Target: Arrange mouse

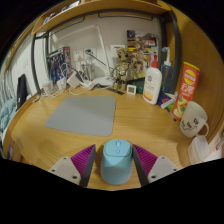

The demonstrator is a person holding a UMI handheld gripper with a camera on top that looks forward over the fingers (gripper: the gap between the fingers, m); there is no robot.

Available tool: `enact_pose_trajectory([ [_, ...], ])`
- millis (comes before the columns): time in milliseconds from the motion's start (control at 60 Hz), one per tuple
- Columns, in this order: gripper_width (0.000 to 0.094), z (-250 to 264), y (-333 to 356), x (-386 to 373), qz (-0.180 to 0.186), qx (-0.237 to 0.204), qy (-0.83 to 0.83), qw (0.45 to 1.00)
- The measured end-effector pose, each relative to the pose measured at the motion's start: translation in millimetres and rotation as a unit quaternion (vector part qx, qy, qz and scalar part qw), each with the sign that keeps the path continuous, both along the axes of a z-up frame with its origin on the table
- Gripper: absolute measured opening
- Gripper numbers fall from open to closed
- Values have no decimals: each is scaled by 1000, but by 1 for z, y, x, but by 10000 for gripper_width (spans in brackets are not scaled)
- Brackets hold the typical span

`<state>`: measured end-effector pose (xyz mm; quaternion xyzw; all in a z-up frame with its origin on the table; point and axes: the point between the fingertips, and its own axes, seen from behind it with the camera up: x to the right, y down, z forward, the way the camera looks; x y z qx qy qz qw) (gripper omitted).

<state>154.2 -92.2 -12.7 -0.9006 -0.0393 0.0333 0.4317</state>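
A light blue computer mouse (117, 160) sits between my two fingers, its front pointing away from me. My gripper (115, 153) is shut on it: the magenta pads (85, 160) press on its left and right sides. A grey mouse mat (82, 114) lies flat on the wooden table (150, 125), beyond the fingers and a little to the left. I cannot tell whether the mouse rests on the table or is lifted off it.
A white bottle (152, 80), a tall snack can (187, 85) and a white mug (194, 120) stand to the right beyond the fingers. Cluttered desk items and cables (95, 65) line the back wall. A dark object (22, 92) stands at the far left.
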Motion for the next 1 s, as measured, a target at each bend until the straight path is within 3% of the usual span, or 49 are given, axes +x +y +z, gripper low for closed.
enact_pose_trajectory([
  [100, 653, -1, 5, -1, 9, 6, -7, 1000],
  [117, 624, -1, 5, 0, 9, 8, -9, 1000],
  [133, 531, 0, 5, 0, 10, 10, -10, 1000],
  [300, 462, 0, 3, 1, 18, 27, -20, 999],
  [483, 322, -1, 3, 0, 23, 0, -11, 1000],
  [667, 305, 5, 5, 2, -31, -26, -6, 999],
  [733, 304, 34, 16, 10, -57, -11, -16, 998],
  [850, 306, 126, 57, 23, -103, 60, -19, 993],
  [1000, 306, 226, 122, 8, -113, 138, -33, 983],
])
